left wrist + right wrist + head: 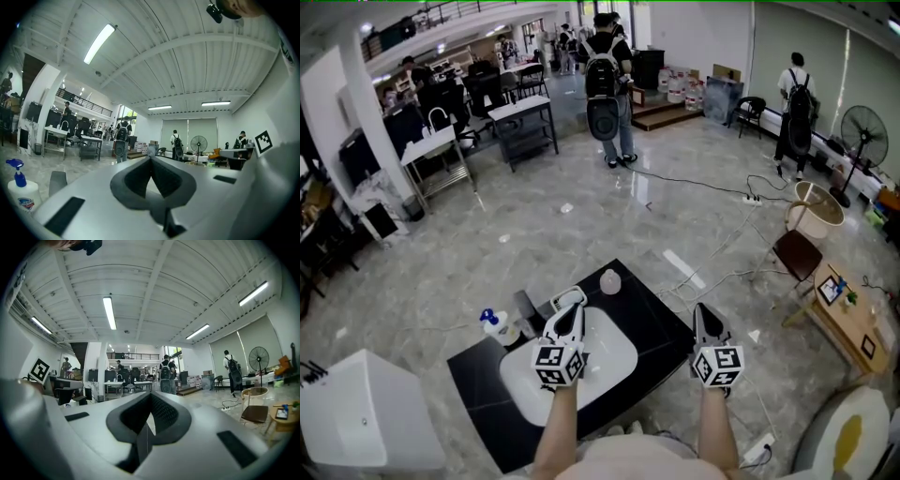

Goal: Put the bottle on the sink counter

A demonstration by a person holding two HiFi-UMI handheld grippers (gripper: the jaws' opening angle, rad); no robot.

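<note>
My left gripper (151, 160) had its jaws pressed together at the tips with nothing between them. The right gripper (151, 395) was the same, closed and empty. From the head view, the left gripper (570, 306) was held above the white sink basin (614, 366), pointing away from me. The right gripper (705, 315) hung over the right edge of the black sink counter (661, 319), well apart from the left one.

The spray bottle (494, 324), white with a blue trigger top, stood upright to the left of my left gripper, near the counter's far left edge. I could not tell whether its base sat on the counter or just past it. It was not touching either tool. In the left gripper view the spray bottle (20, 190) showed low at the left margin, off to the side of the closed jaws and not in line with them. A grey upright piece (57, 181) stood just beside it.

A small pale round thing (609, 280) rested on the counter beyond the basin, ahead of the left gripper. Further out lay the polished floor (581, 206).
</note>
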